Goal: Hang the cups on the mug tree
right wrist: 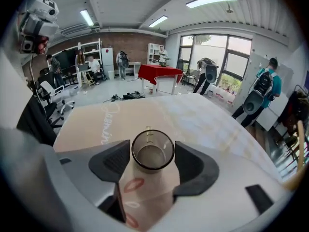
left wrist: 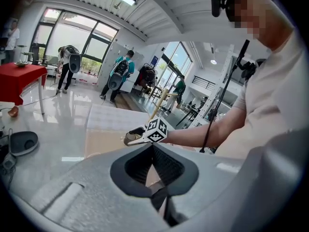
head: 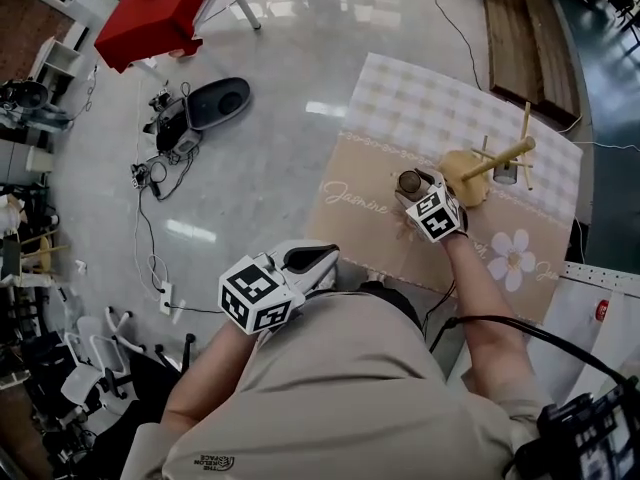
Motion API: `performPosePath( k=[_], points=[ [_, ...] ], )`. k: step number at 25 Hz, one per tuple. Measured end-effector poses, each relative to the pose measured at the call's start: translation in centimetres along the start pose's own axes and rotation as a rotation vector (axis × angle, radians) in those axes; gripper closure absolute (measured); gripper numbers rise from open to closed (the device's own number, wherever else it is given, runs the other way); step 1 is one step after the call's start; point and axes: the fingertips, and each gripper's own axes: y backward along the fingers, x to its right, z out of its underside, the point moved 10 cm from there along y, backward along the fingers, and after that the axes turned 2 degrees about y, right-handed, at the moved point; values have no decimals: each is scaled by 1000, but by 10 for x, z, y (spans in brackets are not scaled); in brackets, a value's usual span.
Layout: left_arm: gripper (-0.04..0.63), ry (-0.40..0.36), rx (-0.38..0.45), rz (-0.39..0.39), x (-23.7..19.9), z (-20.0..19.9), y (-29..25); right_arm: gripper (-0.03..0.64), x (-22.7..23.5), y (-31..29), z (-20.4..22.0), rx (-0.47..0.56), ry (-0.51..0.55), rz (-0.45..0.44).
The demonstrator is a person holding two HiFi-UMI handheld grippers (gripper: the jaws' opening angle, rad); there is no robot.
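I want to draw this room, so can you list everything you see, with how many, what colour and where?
cup: one, clear brownish glass, upright on the tablecloth, between the right claw's jaws
mug tree: one, light wood, on the tablecloth, right of the cup in the head view
tablecloth: one, beige and checked with white flowers, over the table
red table: one, red, far across the floor
black oval thing: one, black, on the floor
cables: several, dark, on the floor
right claw: one, grey, open around the cup
left claw: one, grey, shut and empty, off the table
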Motion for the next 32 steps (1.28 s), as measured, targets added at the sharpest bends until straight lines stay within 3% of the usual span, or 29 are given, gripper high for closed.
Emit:
performPosePath(
  k=[5, 11, 21, 32],
  points=[
    [588, 9, 6, -33, -5, -6, 0, 337, 2, -9, 2, -13, 26, -28],
    [588, -17, -3, -26, -7, -14, -9, 341, 4, -8, 4, 3, -18, -24],
    [588, -71, -33, 42, -10, -25, -18, 342, 0, 26, -3, 202, -347, 94],
    [588, -142, -68, 155, -6, -34, -29, 342, 0, 103, -22, 461, -618, 274]
  ],
)
